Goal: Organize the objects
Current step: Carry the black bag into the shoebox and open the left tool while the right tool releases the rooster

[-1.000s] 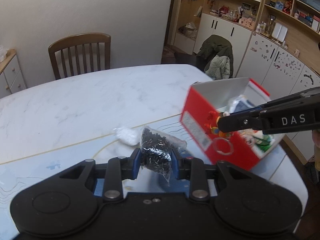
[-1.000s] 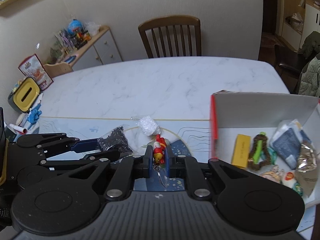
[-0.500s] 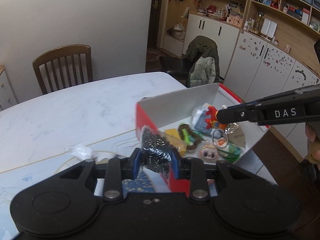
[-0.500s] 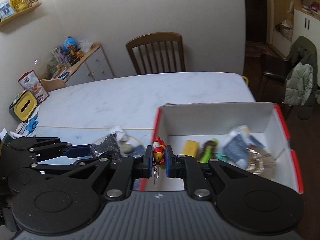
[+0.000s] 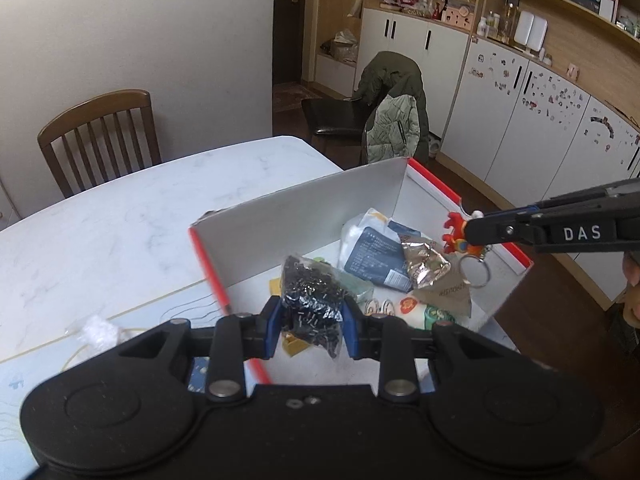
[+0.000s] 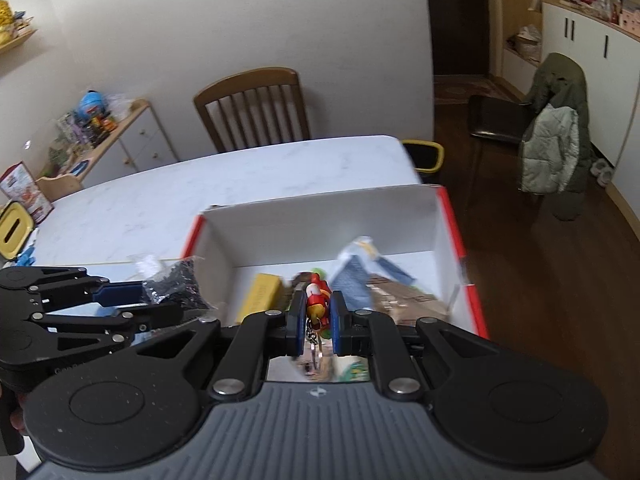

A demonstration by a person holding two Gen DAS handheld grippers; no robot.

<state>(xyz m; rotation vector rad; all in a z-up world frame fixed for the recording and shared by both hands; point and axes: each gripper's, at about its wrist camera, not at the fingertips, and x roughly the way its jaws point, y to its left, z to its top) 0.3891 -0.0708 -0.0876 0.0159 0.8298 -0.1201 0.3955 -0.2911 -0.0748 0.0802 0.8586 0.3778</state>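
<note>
A red box with white inner walls (image 5: 304, 208) (image 6: 320, 220) sits open at the table's right end. My left gripper (image 5: 310, 322) is shut on a clear bag of small black pieces (image 5: 310, 296) (image 6: 176, 286), held above the box's near left corner. Over the box's right side, my right gripper (image 6: 316, 316) (image 5: 474, 234) is shut on a red and yellow figure keychain (image 6: 316, 300) (image 5: 456, 234), whose metal ring (image 5: 474, 272) dangles below. Inside the box lie a blue-white pouch (image 5: 374, 250), a foil packet (image 5: 424, 262) and a yellow block (image 6: 260, 296).
A small clear bag of white stuff (image 5: 96, 328) lies on the marble table (image 5: 100, 232) left of the box. A wooden chair (image 5: 100, 136) stands at the far side. Beyond the table's right end are a black chair with jackets (image 5: 392, 116) and white cabinets (image 5: 520, 116).
Both grippers have moved right with their loads, from over the table left of the box to above the box's inside. The grips have not changed.
</note>
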